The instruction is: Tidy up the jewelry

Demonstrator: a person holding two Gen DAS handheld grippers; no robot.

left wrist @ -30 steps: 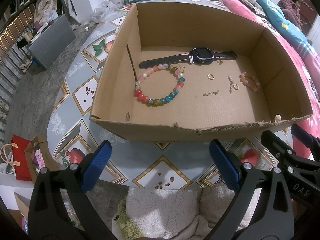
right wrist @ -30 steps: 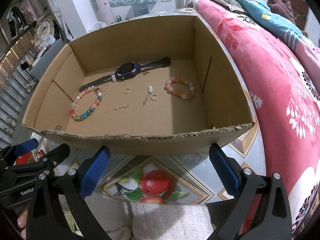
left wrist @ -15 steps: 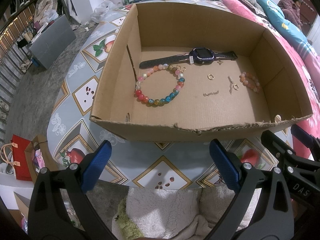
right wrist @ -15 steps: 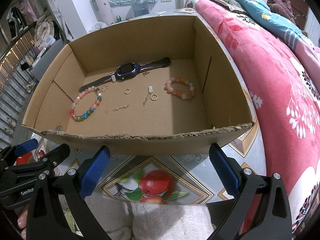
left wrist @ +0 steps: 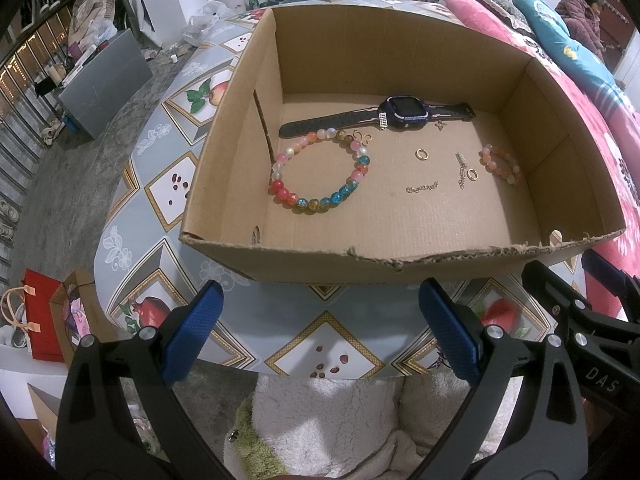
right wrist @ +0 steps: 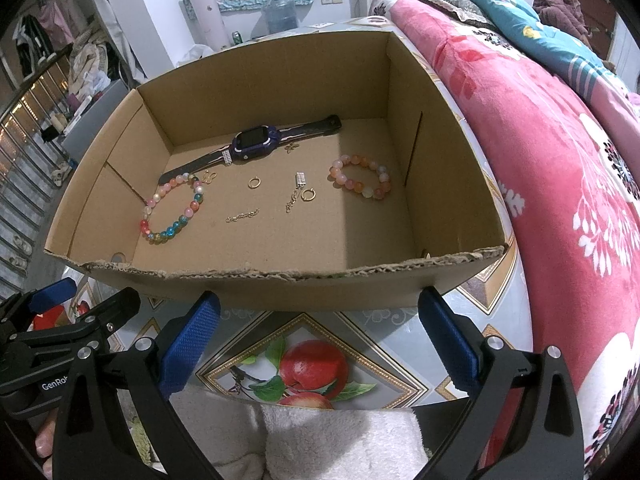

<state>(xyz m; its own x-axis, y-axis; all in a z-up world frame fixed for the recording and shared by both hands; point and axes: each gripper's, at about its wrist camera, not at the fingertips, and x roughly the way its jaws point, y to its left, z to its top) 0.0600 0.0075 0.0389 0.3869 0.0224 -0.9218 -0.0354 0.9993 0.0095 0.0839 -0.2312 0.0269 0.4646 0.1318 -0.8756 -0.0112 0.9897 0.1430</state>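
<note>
An open cardboard box [left wrist: 404, 266] [right wrist: 280, 288] stands on the table. Inside lie a multicoloured bead bracelet [left wrist: 320, 172] [right wrist: 172, 208], an orange bead bracelet [left wrist: 502, 164] [right wrist: 360, 182], a dark smartwatch [left wrist: 404, 114] [right wrist: 256, 146], gold rings [left wrist: 421, 154] [right wrist: 253, 182], and small chain pieces [left wrist: 422, 189] [right wrist: 294, 196]. My left gripper [left wrist: 320, 332] is open and empty in front of the box's near wall. My right gripper [right wrist: 318, 336] is open and empty, also before the near wall, to the right of the left one.
The table [left wrist: 168, 168] has a fruit-pattern cloth. A pink quilted bed [right wrist: 560, 160] lies along the right. White fleece [right wrist: 340, 440] is below the grippers. Red and brown bags [left wrist: 44, 320] stand on the floor at left.
</note>
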